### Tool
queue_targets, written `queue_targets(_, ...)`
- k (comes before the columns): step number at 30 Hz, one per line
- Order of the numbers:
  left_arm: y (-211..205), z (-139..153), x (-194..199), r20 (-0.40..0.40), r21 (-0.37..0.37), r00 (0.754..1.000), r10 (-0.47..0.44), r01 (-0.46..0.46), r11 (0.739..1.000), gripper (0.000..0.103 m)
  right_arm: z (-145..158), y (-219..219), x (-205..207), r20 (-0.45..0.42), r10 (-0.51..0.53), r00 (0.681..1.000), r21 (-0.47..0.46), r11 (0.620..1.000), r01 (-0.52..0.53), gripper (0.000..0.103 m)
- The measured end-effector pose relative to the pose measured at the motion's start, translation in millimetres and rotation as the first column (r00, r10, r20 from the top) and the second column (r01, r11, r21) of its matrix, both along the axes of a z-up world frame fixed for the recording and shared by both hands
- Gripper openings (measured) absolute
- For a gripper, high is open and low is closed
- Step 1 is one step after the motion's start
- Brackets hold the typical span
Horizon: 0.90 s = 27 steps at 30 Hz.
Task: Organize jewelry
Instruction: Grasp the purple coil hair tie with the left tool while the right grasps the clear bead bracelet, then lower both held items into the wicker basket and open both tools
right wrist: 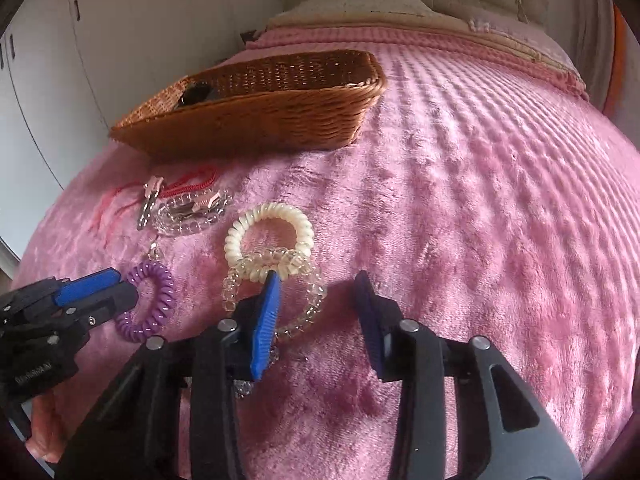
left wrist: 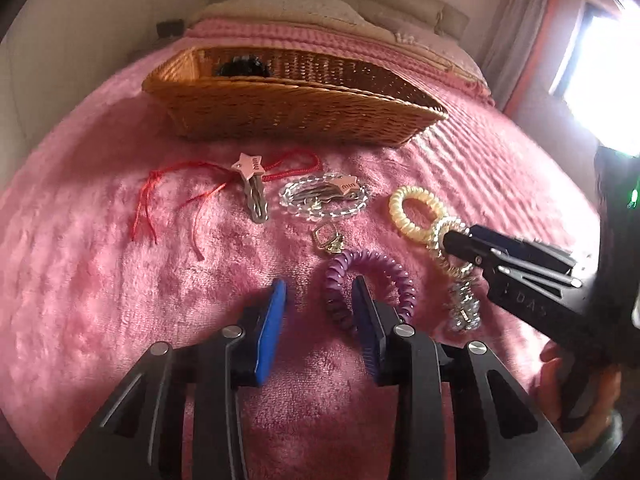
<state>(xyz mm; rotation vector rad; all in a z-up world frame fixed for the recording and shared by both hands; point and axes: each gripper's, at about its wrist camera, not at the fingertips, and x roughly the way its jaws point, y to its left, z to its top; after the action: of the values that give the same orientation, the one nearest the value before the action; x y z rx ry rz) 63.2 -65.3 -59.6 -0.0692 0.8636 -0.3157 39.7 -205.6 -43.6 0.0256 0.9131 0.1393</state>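
Note:
Jewelry lies on a pink bedspread in front of a wicker basket (left wrist: 296,108), which also shows in the right wrist view (right wrist: 256,120). My left gripper (left wrist: 320,292) is open; its right finger sits inside a purple coil band (left wrist: 370,288). My right gripper (right wrist: 318,280) is open, its left finger over a clear coil band (right wrist: 276,304) that overlaps a cream coil band (right wrist: 268,240). Farther back lie a red cord (left wrist: 176,188), a star hair clip (left wrist: 254,188), a clear bead bracelet (left wrist: 324,198) with a second star clip on it, and a gold ring (left wrist: 328,240).
A dark item (left wrist: 242,67) lies inside the basket. Pillows (left wrist: 304,4) are at the bed's head. White cupboards (right wrist: 120,40) stand to the left. A bright window (left wrist: 604,80) is at the right.

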Motion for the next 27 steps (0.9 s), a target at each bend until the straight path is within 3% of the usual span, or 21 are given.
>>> queue_targets(2,-8.0,-1.5,-4.9,0.033,0.045,0.999,-0.012,0.01,0.999,0.023,-0.8,2.5,-1.5,0.004,0.0,1.0,-0.012,1.0,0.0,0.016)
queue_targets(4,-11.8,-0.2,-10.1,0.053,0.065,0.998,-0.027,0.023,0.998,0.012,0.9,3.4,-3.8,0.016,0.007,1.0,-0.017,1.0,-0.007,0.011)
queue_targets(13,0.3,2.4,-22.2,0.075,-0.003,0.996,-0.04,0.04,0.999,0.008,12.5,-5.9,-20.1,0.096,-0.011,0.995,0.027,1.0,0.009,0.009)
queue_targets(22,20.0,15.1,-38.3,0.157,-0.11,0.988,-0.007,0.025,0.994,0.008,27.0,-14.9,-32.1,0.166,-0.006,0.986,0.078,0.997,-0.007,0.009)
queue_targets(27,28.5,36.2,-40.6,0.207,-0.147,0.978,0.014,0.017,0.989,0.008,45.7,-16.2,-30.5,0.194,-0.003,0.981,0.108,0.994,-0.018,0.009)
